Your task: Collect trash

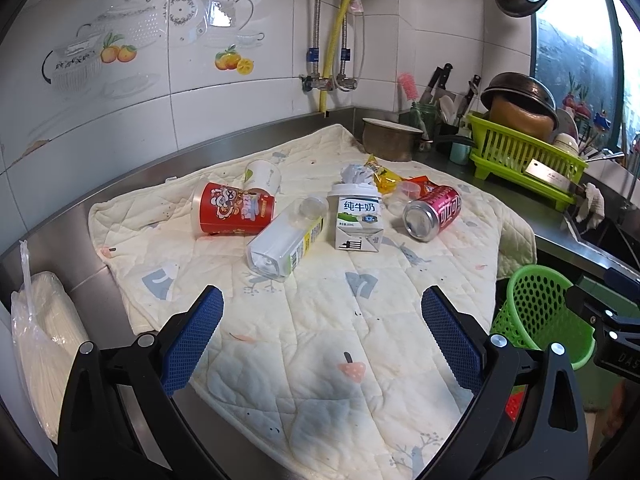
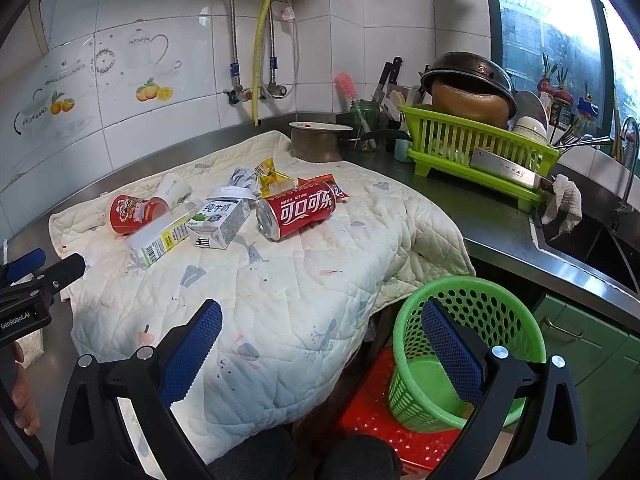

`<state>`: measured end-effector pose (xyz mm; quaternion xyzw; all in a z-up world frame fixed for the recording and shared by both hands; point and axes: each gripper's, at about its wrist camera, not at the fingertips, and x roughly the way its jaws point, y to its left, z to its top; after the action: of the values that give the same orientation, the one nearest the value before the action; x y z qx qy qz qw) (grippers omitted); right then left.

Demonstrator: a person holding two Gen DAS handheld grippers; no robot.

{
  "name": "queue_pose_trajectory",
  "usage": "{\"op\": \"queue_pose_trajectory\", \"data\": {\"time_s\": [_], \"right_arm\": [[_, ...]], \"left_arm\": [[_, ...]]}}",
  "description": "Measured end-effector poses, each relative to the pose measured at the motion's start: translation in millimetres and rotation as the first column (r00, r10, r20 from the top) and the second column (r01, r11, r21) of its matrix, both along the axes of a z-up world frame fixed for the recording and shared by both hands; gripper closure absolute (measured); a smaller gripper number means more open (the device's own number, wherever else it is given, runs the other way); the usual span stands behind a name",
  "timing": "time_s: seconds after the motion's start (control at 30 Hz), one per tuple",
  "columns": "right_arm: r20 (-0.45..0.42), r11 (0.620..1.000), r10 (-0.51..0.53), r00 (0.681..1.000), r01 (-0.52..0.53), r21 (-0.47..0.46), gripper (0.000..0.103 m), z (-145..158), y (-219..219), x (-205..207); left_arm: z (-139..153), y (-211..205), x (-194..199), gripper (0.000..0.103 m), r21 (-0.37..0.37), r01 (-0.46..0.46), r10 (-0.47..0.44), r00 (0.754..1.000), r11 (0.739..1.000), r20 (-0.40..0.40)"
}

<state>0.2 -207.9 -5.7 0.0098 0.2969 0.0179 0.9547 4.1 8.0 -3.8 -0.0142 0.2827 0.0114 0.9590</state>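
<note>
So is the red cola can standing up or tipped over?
Tipped over. The red cola can lies on its side on the quilted cloth, its top end facing the right wrist camera, printed side up.

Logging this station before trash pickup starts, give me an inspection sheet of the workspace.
Surface: quilted cloth over steel counter.
Job's things: red can, milk carton, clear bottle, red cup, white cup, wrappers, all lying on the cloth; green basket below the counter edge, empty.
Clutter: dish rack, pot.
Grippers: left gripper, right gripper, both open, empty.
Cables: nothing seen.
Surroundings: tiled wall, window.
</note>
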Motion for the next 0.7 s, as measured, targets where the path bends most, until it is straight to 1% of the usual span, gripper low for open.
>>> {"op": "queue_pose_trajectory", "data": {"time_s": [0.43,0.7], "right_arm": [[0.001,1.0,-0.001,1.0,0.001,0.0,0.006,0,0,2],[0.006,1.0,0.011,1.0,-0.011,0.003,0.006,5,1,12]], "left_arm": [[2,2,3,0.005,-0.001,-0.008,0.008,1.0,1.0,0.0],[5,6,6,0.005,-0.004,-0.017,0.017,1.0,1.0,0.001]]}}
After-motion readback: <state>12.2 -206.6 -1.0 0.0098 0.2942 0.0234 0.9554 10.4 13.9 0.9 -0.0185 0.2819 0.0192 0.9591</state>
